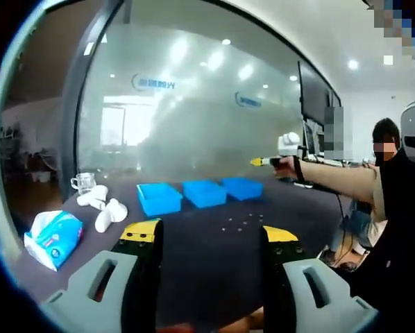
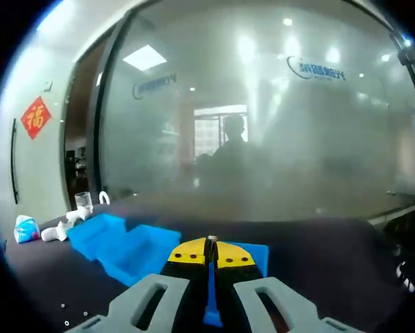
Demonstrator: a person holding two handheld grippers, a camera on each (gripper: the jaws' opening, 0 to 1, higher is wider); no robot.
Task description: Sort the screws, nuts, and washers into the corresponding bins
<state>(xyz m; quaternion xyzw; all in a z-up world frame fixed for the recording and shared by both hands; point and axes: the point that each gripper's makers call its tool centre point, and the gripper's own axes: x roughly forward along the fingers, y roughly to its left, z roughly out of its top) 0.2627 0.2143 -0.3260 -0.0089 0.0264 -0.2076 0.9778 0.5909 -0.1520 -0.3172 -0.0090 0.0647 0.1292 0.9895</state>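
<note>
Evidently we are carrying a piece to the bins, since our right gripper (image 2: 211, 258) has its yellow-tipped jaws pressed together, with a small dark stub, perhaps a screw (image 2: 211, 240), poking up between the tips; we cannot say for certain what it is. Just beyond those tips sits the nearest blue bin (image 2: 257, 254), with the middle bin (image 2: 146, 251) and the far bin (image 2: 96, 231) running off to its left. To do this well, we should bring the tips squarely over the matching bin and part the jaws low, so the piece drops inside instead of bouncing onto the dark table (image 2: 318, 257). Our left gripper (image 1: 211, 236) hangs with its jaws wide apart, empty and touching nothing. Ahead of it, between the tips, the loose small parts (image 1: 241, 223) lie scattered on the table, with the three blue bins beyond them. Left of it lie white fittings (image 1: 105, 207), a glass cup (image 1: 85, 182) and a tissue pack (image 1: 53, 237).
</note>
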